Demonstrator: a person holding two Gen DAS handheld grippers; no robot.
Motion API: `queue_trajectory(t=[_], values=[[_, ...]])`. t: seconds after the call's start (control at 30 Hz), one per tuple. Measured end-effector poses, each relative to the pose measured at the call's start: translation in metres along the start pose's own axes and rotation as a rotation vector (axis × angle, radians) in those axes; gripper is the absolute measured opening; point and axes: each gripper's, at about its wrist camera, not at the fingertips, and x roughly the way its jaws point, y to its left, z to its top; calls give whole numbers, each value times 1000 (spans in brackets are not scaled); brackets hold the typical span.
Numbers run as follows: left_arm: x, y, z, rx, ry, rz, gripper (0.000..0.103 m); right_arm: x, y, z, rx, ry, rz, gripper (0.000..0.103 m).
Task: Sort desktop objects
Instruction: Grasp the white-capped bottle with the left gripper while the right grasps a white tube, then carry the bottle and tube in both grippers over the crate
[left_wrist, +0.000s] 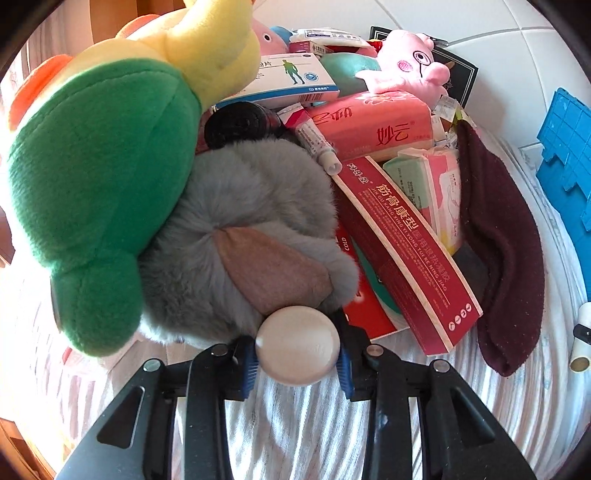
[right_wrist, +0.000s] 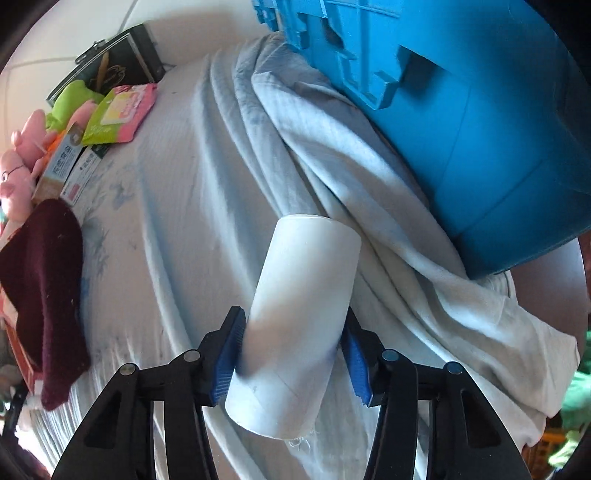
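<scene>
The left gripper (left_wrist: 297, 356) is clamped on a smooth, round white cap (left_wrist: 297, 345) at the near edge of the pile, just beside a fuzzy grey plush (left_wrist: 236, 229). The right gripper (right_wrist: 291, 363) pinches a white cylindrical roll (right_wrist: 295, 325) over rumpled cloth (right_wrist: 192, 206), near a hard blue crate (right_wrist: 480, 122).

We are looking down past our left gripper (left_wrist: 297, 360), whose blue pads are pressing on a round white cap (left_wrist: 297, 345). Just beyond it, a grey plush (left_wrist: 236, 229) is lying against a green plush (left_wrist: 99, 177), with a red box (left_wrist: 406, 251) beside them.
</scene>
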Motion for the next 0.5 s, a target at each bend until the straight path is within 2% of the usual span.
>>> queue_trajectory(t=[0.27, 0.37, 0.5], values=[[-35, -12, -12, 22, -48, -11, 33, -31, 29, -5, -148, -34, 100, 50], [-54, -21, -6, 42, -91, -7, 33, -51, 40, 0, -194, -75, 144, 50], [-81, -30, 12, 70, -167, -16, 33, -89, 58, 8, -284, -171, 192, 50]])
